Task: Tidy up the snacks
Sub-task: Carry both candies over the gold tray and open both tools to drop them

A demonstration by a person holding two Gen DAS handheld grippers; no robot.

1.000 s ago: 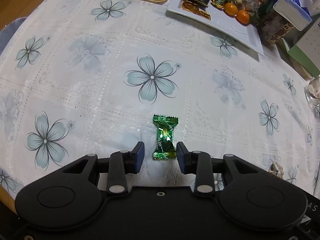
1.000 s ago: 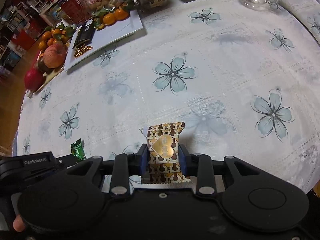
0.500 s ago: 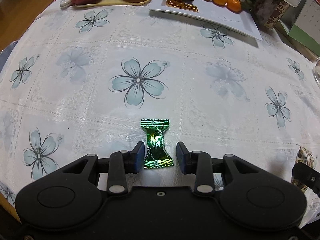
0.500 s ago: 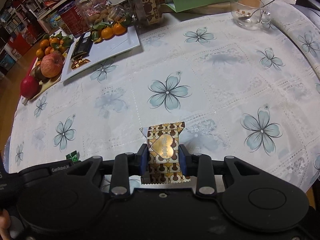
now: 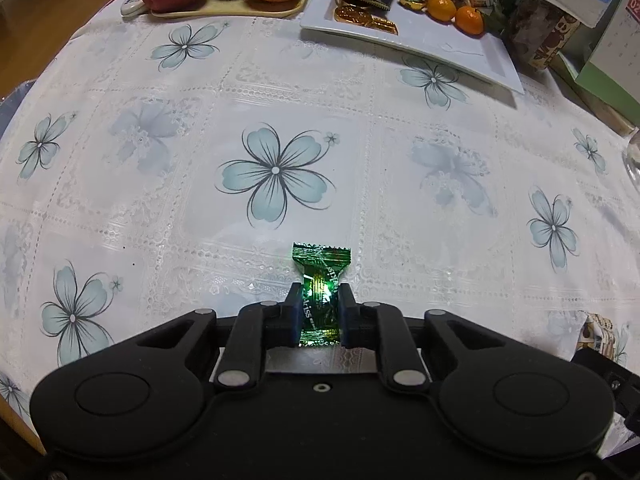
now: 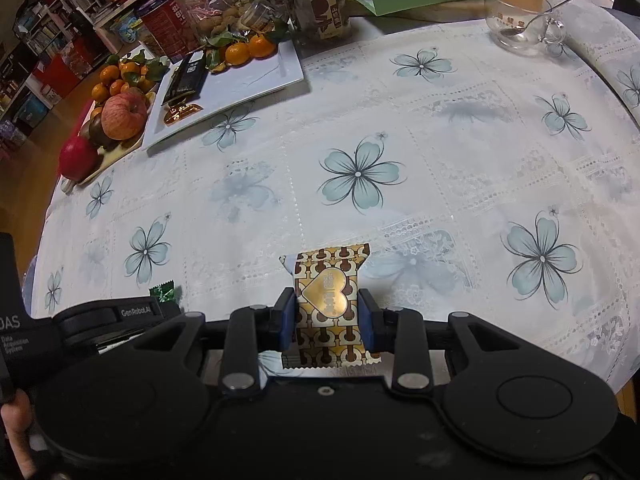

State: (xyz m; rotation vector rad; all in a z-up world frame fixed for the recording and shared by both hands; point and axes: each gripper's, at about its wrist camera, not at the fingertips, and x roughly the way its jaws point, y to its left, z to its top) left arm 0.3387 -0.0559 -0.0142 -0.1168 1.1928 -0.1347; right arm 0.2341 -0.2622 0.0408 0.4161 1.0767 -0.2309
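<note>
Round table under a white tablecloth with blue flowers. White tray at the far edge, holding tangerines, gold coins, a dark bar. Well short of the tray, left gripper pinched tight on a green candy, pads squeezing its middle. Right gripper narrowly open, clamped on a gold-brown snack packet, also well short of the tray.

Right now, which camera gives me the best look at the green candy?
The left wrist view: the green candy sits centred and sharp, pinched between the left tongs, its crimped top edge clear. The right wrist view shows only a small green corner peeking above the other gripper's body.
</note>
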